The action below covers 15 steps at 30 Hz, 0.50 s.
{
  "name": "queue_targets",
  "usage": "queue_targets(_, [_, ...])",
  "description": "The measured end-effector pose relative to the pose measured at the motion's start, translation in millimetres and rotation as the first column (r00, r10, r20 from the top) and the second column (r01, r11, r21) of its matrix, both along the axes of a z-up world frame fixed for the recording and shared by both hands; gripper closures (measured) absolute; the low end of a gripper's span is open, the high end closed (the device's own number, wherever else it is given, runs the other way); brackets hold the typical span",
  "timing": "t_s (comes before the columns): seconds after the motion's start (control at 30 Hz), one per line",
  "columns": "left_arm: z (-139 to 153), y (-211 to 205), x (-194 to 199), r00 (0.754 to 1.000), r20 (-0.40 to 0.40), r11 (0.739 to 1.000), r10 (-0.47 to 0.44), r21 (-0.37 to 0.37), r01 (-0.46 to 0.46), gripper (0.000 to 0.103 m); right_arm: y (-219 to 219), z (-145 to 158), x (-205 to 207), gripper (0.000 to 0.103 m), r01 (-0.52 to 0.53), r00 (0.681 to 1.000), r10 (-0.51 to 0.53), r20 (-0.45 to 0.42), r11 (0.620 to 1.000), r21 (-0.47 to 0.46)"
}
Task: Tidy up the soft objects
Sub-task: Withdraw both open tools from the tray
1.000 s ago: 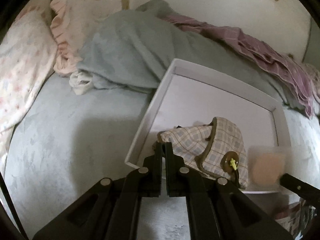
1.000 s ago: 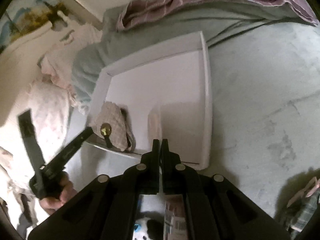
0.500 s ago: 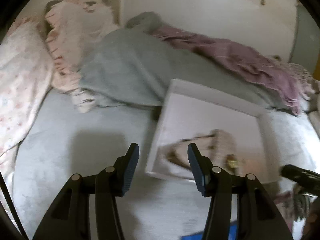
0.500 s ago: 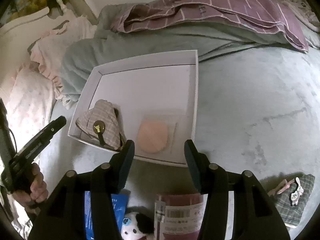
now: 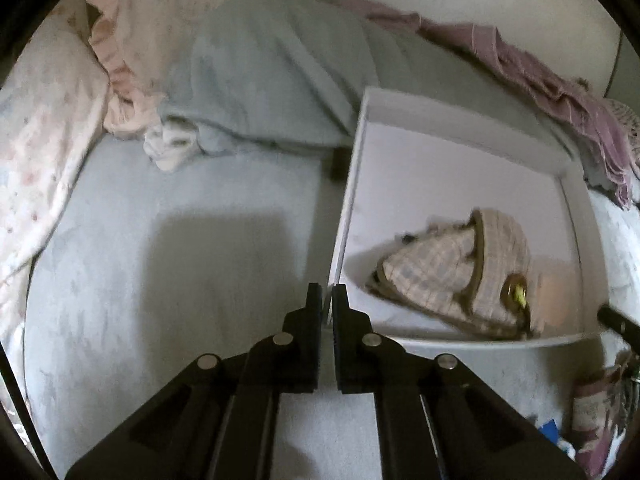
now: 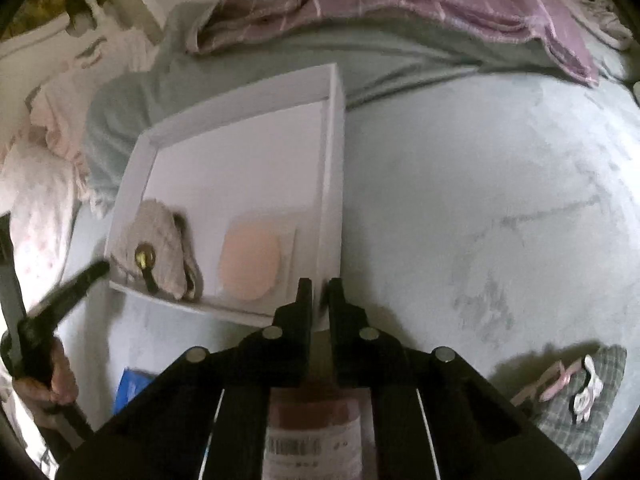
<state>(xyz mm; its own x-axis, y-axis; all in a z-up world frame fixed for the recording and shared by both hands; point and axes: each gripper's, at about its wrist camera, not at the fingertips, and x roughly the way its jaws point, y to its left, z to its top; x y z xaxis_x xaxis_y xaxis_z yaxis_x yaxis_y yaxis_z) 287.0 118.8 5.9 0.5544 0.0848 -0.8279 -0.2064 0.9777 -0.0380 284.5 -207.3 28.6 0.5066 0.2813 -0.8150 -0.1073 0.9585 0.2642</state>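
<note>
A white tray [image 5: 352, 184] lies on the pale blue bed. Inside it, near the front wall, sits a plaid pouch [image 5: 448, 276] with a brass clasp. My left gripper [image 5: 327, 294] hovers just outside the tray's near left corner, shut with nothing in it. In the right wrist view the tray [image 6: 334, 168] holds the pouch [image 6: 160, 240] and a peach round pad [image 6: 248, 258] in a clear packet. My right gripper [image 6: 320, 288] hangs over the tray's near right corner. Its jaws are closing, almost together, with nothing between them.
A blue-grey blanket [image 5: 272, 72] and a purple plaid throw [image 6: 400, 4] are heaped behind the tray, with floral pillows [image 5: 40, 120] at the left. Under the right gripper stand a labelled bottle [image 6: 316, 420] and a blue packet [image 6: 132, 384]. A green plaid cloth with clips [image 6: 580, 392] lies at the lower right.
Both grippers let go, the left of the pouch and the right of the pad, opened wide, drew back from the tray and came together again with nothing in them.
</note>
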Motion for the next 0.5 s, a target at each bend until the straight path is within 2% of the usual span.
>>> queue_targets(0.03, [-0.8, 0.7, -2.7, 1.000, -0.001, 1.000, 0.000, -0.012, 0.000, 0.100, -1.8, 1.1, 0.2, 0.095, 0.013, 1.000, -0.013, 0.028, 1.000, -0.003])
queue_targets(0.2, [0.5, -3.6, -19.8, 0.999, -0.045, 0.997, -0.027, -0.072, 0.024, 0.100, -13.6, 2.3, 3.9, 0.095, 0.046, 0.998, -0.047, 0.047, 0.999, 0.010])
queue_targets(0.3, [0.9, -12.7, -29.6, 0.998, -0.031, 0.998, -0.057, -0.030, 0.056, 0.100, -17.1, 4.4, 3.8, 0.094, 0.061, 0.996, -0.062, 0.066, 0.998, 0.017])
queue_targets(0.43, [4.3, -9.4, -30.3, 0.999, -0.011, 0.997, -0.045, -0.070, 0.044, 0.099, -13.7, 12.7, -0.7, 0.092, 0.058, 0.994, -0.056, 0.099, 0.998, -0.020])
queue_targets(0.5, [11.7, -10.3, -34.3, 0.999, -0.006, 0.996, -0.045, -0.080, 0.045, 0.097, -11.9, 20.4, -4.7, 0.092, 0.022, 0.994, -0.022, 0.111, 1.000, 0.002])
